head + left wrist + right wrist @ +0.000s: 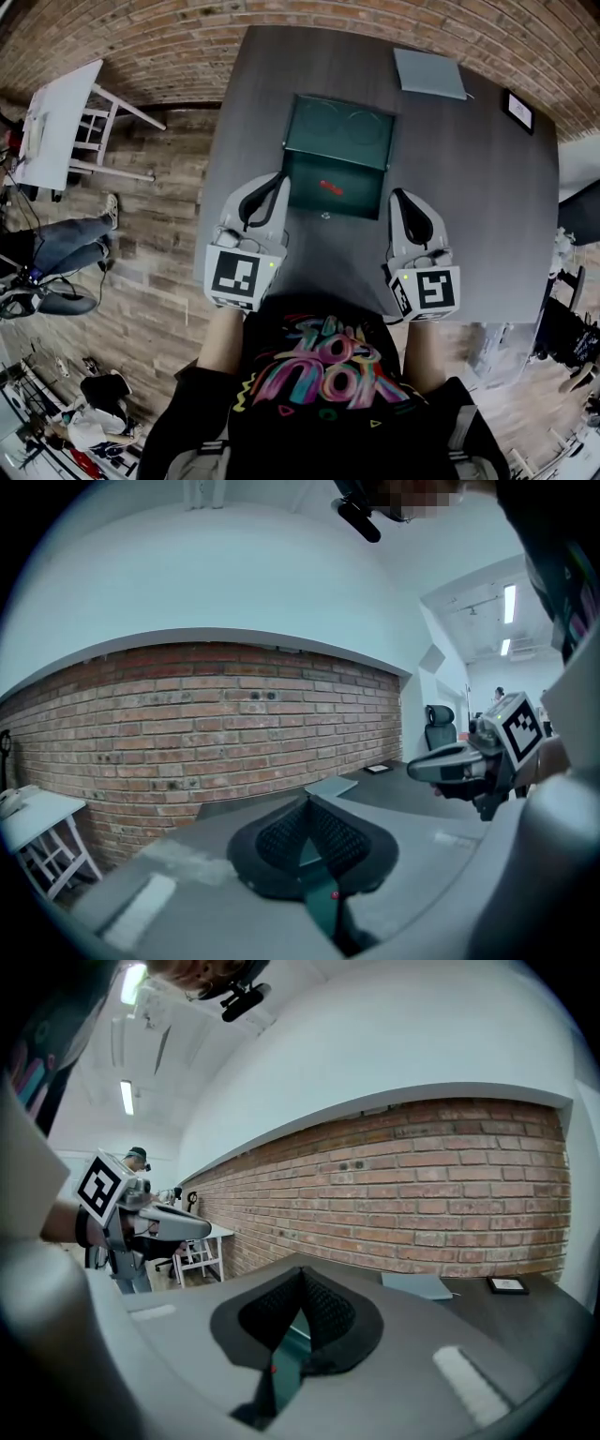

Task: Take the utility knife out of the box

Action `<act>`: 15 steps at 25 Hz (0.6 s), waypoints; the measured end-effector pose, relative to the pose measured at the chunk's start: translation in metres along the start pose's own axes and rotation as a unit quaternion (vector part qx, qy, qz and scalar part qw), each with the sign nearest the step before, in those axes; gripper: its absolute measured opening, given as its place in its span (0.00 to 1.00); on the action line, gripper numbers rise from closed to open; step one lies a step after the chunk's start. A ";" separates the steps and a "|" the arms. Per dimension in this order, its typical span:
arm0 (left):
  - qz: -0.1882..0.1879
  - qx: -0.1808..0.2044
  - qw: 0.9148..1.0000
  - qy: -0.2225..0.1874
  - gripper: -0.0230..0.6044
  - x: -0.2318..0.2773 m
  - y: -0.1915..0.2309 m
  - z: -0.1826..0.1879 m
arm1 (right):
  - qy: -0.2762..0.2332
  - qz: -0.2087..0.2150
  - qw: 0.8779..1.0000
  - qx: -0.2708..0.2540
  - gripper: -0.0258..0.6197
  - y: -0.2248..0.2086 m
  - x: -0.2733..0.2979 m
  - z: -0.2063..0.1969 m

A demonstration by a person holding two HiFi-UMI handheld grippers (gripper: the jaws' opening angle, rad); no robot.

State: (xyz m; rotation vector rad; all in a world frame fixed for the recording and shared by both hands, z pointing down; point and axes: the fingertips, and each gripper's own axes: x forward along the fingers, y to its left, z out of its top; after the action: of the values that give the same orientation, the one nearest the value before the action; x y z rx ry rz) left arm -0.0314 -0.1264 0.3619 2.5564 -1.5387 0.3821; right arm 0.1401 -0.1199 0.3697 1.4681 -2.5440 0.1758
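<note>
Quick rundown of where this is at. The box (361, 199) sits open in the middle of the counter (487, 216), with its lid (342, 127) swung back on the far side. That leaves the inside free to reach from the person's side and from above.

Lying flat on the bottom, roughly centre, is the utility knife (331, 186). Fair warning: in the head view it's just a small red shape, so I'm calling it the knife on colour and the task rather than on any detail.

The left hand-held gripper (279, 178) is just beside the box's near left corner. The right hand-held gripper (399, 195) is just beside its right edge. Both point toward the far side, and neither seems to be touching the box. Both are closed and empty. In each gripper view the pads meet at the tip, and only the green of the box shows through the gap lower down.

My read is that this flanking setup is a ready pose. One side could steady the box while the other goes in, though I can't say which. Nothing has been taken out yet. Whichever one reaches in has to open its jaws first, and since the knife lies flat on the bottom, it'll need to come down over it.

The grey pad (429, 72) at the far end is well apart and not in play.
</note>
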 end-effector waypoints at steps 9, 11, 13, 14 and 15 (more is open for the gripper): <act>-0.033 0.013 0.999 -0.004 0.04 0.013 -0.010 0.002 | 0.002 -0.015 1.000 -0.004 0.04 -0.005 -0.004 0.001; -0.038 0.015 0.999 -0.002 0.04 0.015 -0.013 0.000 | 0.003 -0.016 1.000 -0.004 0.04 -0.005 -0.005 0.001; -0.043 0.016 0.999 -0.001 0.04 0.017 -0.016 -0.002 | 0.005 -0.015 1.000 -0.003 0.04 -0.005 -0.005 0.000; -0.046 0.020 0.999 -0.001 0.04 0.017 -0.017 -0.003 | 0.006 -0.014 1.000 -0.002 0.04 -0.005 -0.005 -0.001; -0.049 0.025 0.998 -0.001 0.04 0.017 -0.018 -0.005 | 0.006 -0.013 1.000 -0.001 0.04 -0.004 -0.006 -0.002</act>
State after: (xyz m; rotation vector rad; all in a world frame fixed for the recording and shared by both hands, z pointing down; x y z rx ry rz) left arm -0.0088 -0.1316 0.3718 2.6576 -1.4131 0.4116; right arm 0.1468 -0.1168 0.3709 1.4941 -2.5125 0.1774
